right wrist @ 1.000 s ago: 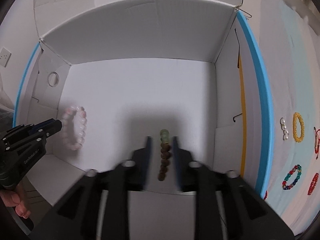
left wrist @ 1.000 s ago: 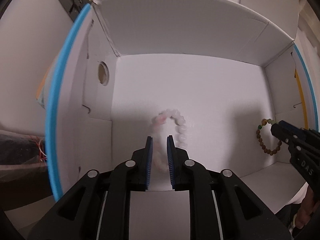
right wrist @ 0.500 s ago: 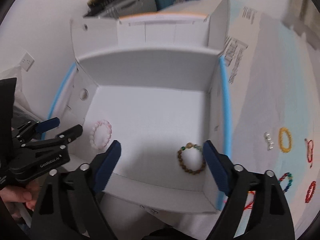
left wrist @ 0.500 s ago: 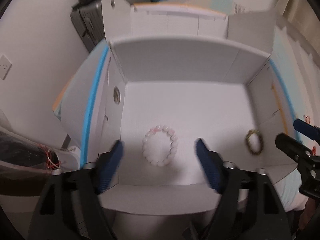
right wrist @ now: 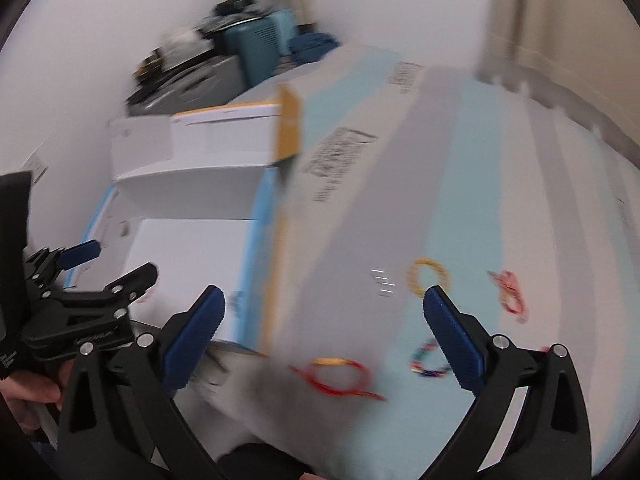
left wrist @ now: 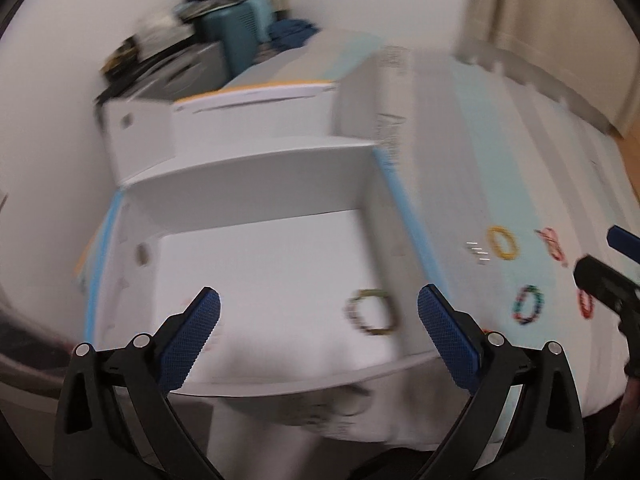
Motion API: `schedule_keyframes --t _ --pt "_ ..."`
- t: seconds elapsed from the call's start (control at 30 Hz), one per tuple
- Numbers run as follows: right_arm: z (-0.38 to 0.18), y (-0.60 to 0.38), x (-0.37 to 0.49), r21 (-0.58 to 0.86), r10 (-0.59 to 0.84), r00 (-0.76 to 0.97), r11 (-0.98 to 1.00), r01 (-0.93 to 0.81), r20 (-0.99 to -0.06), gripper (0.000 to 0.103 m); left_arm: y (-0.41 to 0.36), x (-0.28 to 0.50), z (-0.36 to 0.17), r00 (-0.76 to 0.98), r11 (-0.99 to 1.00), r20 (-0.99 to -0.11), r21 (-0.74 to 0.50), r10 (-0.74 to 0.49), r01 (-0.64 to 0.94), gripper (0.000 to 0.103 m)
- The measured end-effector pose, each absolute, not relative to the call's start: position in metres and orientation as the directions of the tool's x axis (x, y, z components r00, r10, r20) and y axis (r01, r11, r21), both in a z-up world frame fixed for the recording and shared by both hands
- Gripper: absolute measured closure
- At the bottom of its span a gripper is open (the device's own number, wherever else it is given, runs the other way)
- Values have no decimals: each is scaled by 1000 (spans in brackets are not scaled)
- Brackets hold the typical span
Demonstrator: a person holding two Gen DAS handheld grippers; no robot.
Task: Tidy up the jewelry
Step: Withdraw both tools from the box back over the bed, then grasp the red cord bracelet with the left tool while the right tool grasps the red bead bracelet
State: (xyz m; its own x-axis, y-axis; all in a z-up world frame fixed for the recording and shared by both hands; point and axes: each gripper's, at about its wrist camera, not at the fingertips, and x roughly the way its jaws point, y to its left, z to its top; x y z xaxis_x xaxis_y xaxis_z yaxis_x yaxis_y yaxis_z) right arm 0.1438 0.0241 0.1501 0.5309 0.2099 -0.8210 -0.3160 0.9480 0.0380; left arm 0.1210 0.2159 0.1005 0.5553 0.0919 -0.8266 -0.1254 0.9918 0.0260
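Note:
A white open box (left wrist: 256, 168) with blue edges stands on the table; it also shows in the right wrist view (right wrist: 192, 196). A brown bead bracelet (left wrist: 372, 312) lies inside it at the right. My left gripper (left wrist: 318, 332) is open and empty above the box's near side. My right gripper (right wrist: 324, 332) is open and empty over the table right of the box. On the striped cloth lie a yellow bracelet (right wrist: 428, 276), a red cord bracelet (right wrist: 340, 376), a multicolour bead bracelet (right wrist: 430, 360), a pink-red bracelet (right wrist: 508, 290) and small pearls (right wrist: 382, 282). The frames are blurred.
A second white box (right wrist: 200, 140) with an orange flap stands behind the first. Dark clutter and a teal case (right wrist: 260, 48) sit by the far wall. The left gripper shows at the left of the right wrist view (right wrist: 100, 276).
Both grippers let go of their bracelets inside the box, opened wide and pulled back. Both views have swung right, toward the cloth with the loose bracelets.

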Motion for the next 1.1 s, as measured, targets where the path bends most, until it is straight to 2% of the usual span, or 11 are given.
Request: schedule_keyframes --t 0.2,0.5,0.83,1.03,1.1 --pt "147 -75 147 23 116 550 985 -174 -827 7 134 133 85 557 1000 -831 20 8 15 6" --pt "105 -183 150 2 14 504 1000 -25 -864 7 52 149 32 492 985 -868 14 -75 174 6" --pt "36 -273 162 -26 -62 402 995 94 -914 8 15 137 -34 421 962 -897 -14 -133 274 6" --pt "3 -308 166 -24 -75 352 989 145 -933 8 10 135 -64 382 957 -916 -6 -121 289 7" --pt "-6 -315 169 -14 -67 337 988 155 -939 11 10 138 -74 365 961 -925 -2 -106 275 11"
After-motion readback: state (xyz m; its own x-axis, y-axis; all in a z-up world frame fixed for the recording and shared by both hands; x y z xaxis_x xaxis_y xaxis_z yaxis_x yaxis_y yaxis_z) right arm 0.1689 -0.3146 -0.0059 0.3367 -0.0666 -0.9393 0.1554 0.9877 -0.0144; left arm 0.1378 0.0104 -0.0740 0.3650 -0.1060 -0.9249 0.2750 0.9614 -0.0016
